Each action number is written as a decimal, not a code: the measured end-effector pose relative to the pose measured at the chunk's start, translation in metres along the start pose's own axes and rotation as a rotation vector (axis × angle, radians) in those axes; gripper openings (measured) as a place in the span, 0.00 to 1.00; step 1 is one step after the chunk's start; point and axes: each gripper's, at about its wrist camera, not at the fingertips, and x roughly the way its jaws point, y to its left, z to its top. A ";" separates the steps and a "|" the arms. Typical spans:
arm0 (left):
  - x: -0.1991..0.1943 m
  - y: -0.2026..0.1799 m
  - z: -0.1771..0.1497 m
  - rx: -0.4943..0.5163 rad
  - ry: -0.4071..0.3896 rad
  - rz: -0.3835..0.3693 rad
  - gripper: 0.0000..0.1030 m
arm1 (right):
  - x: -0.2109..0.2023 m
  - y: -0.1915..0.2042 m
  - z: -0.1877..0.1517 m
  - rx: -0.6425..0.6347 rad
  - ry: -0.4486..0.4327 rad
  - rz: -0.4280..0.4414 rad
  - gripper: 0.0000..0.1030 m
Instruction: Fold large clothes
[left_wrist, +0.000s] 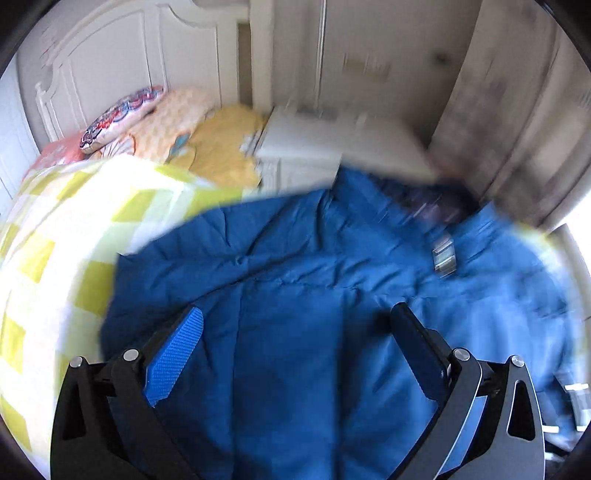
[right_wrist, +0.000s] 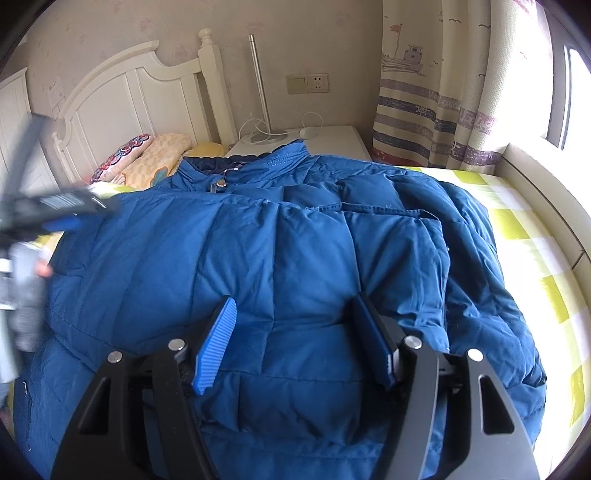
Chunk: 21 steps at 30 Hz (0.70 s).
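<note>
A large blue puffer jacket (right_wrist: 280, 236) lies spread on the bed, its collar (right_wrist: 258, 162) at the far end toward the headboard. One sleeve (right_wrist: 406, 240) is folded across its right side. My right gripper (right_wrist: 295, 306) hovers over the jacket's lower middle, open, with only flat fabric beneath its blue pads. In the blurred left wrist view, my left gripper (left_wrist: 295, 317) stands wide open above the jacket (left_wrist: 314, 258), holding nothing. The right wrist view also shows the left gripper (right_wrist: 62, 206) as a blur at the jacket's left shoulder, with a hand (right_wrist: 40, 271) behind it.
The bed has a yellow-green checked sheet (right_wrist: 524, 229), with pillows (right_wrist: 147, 158) against the white headboard (right_wrist: 140, 96). A white nightstand (right_wrist: 332, 138) with a lamp pole (right_wrist: 258, 85) and cables stands beyond the collar. A curtain (right_wrist: 436, 110) and window ledge (right_wrist: 546, 192) border the right side.
</note>
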 end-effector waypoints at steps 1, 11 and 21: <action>0.006 -0.004 -0.005 0.036 -0.031 0.017 0.96 | 0.000 0.000 0.000 0.001 -0.002 0.007 0.63; -0.062 0.041 -0.041 -0.084 -0.146 -0.060 0.95 | 0.000 0.000 0.000 0.014 -0.003 0.020 0.64; -0.062 0.047 -0.072 -0.056 -0.067 -0.056 0.95 | 0.001 0.001 0.000 0.008 -0.003 0.014 0.64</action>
